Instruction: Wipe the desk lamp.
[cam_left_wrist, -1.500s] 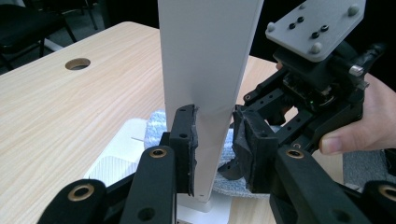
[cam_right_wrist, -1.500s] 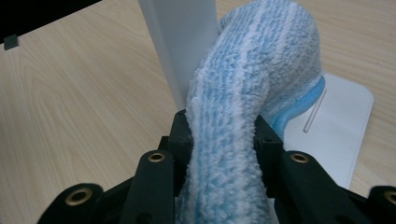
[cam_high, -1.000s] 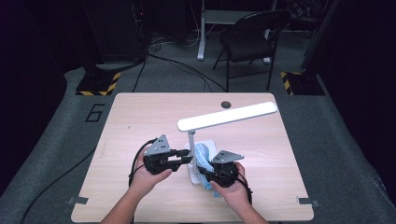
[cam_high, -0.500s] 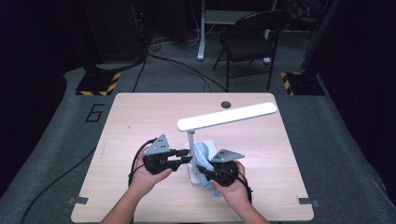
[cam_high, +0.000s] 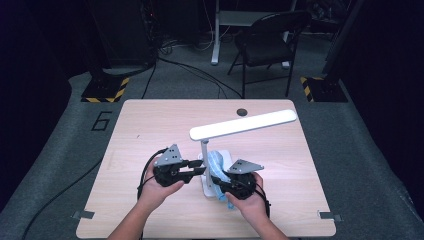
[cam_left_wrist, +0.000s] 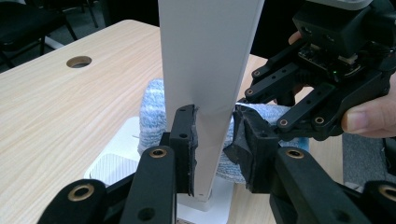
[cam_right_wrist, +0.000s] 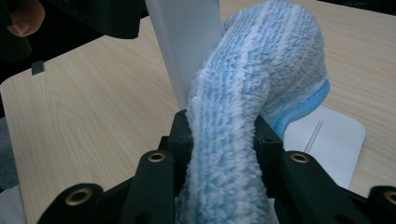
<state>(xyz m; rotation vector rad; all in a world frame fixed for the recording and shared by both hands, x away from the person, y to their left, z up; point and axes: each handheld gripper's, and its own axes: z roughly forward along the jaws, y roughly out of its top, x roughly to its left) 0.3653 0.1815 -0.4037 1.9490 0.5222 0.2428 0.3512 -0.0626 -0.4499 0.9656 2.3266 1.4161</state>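
Note:
A white desk lamp (cam_high: 243, 124) stands on the wooden table (cam_high: 150, 130), its flat base (cam_high: 207, 189) near the front middle. My left gripper (cam_high: 199, 171) is shut on the lamp's upright pole (cam_left_wrist: 210, 70), with both pads pressed against the pole's sides in the left gripper view (cam_left_wrist: 215, 116). A fluffy blue and white cloth (cam_high: 216, 167) drapes against the pole just above the base. My right gripper (cam_high: 221, 186) is shut on that cloth (cam_right_wrist: 243, 93). In the right gripper view (cam_right_wrist: 222, 123) the cloth bulges up between the jaws and leans on the pole (cam_right_wrist: 187, 46).
A round cable hole (cam_high: 242, 111) sits at the table's far edge. A black chair (cam_high: 270, 45) and dark stands are on the floor beyond. The lamp head spans the table's middle right. Bare wood lies to the left and the far right.

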